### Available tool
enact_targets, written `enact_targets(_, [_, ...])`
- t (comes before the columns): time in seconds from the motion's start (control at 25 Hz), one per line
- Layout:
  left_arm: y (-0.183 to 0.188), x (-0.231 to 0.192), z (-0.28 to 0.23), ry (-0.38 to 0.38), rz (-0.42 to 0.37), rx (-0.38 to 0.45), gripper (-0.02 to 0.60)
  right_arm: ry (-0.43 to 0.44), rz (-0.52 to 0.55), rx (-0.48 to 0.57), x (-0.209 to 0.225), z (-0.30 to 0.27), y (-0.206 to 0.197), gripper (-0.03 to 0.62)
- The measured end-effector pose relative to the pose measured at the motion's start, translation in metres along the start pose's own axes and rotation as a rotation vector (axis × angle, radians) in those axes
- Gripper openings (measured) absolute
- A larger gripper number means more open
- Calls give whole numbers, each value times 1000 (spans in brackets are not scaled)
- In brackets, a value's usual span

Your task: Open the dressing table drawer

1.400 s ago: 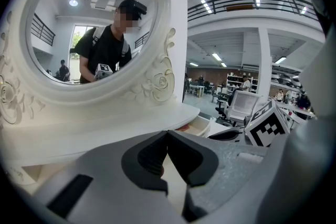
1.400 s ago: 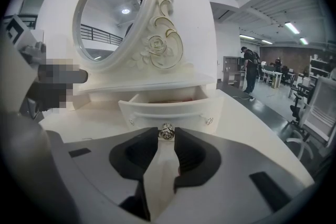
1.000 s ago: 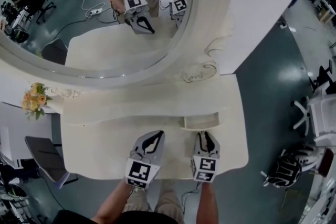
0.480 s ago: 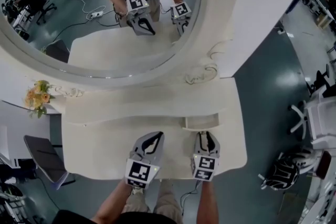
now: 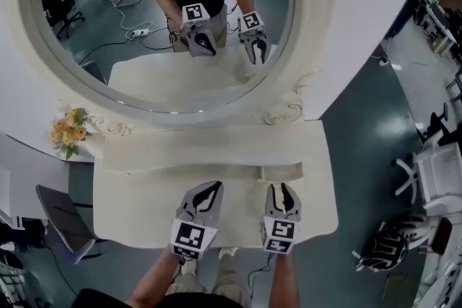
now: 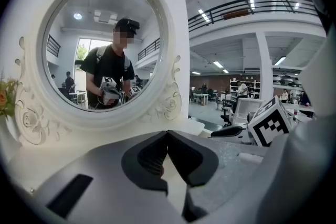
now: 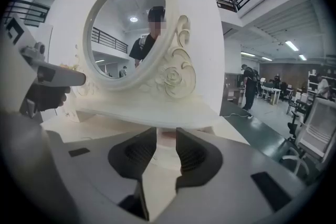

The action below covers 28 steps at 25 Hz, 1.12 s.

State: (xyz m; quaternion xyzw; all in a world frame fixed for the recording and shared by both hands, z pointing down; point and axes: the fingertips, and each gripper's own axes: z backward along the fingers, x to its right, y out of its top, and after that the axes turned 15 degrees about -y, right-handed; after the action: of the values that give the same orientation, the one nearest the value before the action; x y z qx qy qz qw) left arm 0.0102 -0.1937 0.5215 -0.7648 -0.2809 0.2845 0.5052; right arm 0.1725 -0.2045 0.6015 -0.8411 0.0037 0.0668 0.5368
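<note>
The cream dressing table (image 5: 137, 191) has a small drawer (image 5: 280, 171) in the low shelf under its round mirror (image 5: 166, 25); the drawer stands pulled out a little. My right gripper (image 5: 281, 186) hovers over the table top just in front of that drawer. Its jaws (image 7: 166, 134) are apart and closing, with nothing gripped between them. My left gripper (image 5: 215, 185) floats beside it to the left, over bare table top. Its fingertips (image 6: 167, 132) meet, shut on nothing. Both grippers and the person holding them are reflected in the mirror.
A bunch of yellow flowers (image 5: 68, 132) sits at the shelf's left end. A grey chair (image 5: 61, 216) stands left of the table. White office chairs (image 5: 440, 169) and a black-and-white object (image 5: 382, 245) stand on the dark floor at right.
Both grippers have lifted a little above the table top, and the head view now takes in more of the mirror. The drawer stays pulled out as before.
</note>
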Motion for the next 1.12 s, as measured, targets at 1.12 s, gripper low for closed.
enact_targets(1.12, [65,10,209,66,-144,191,3,31,2,267,-110,200,124,23])
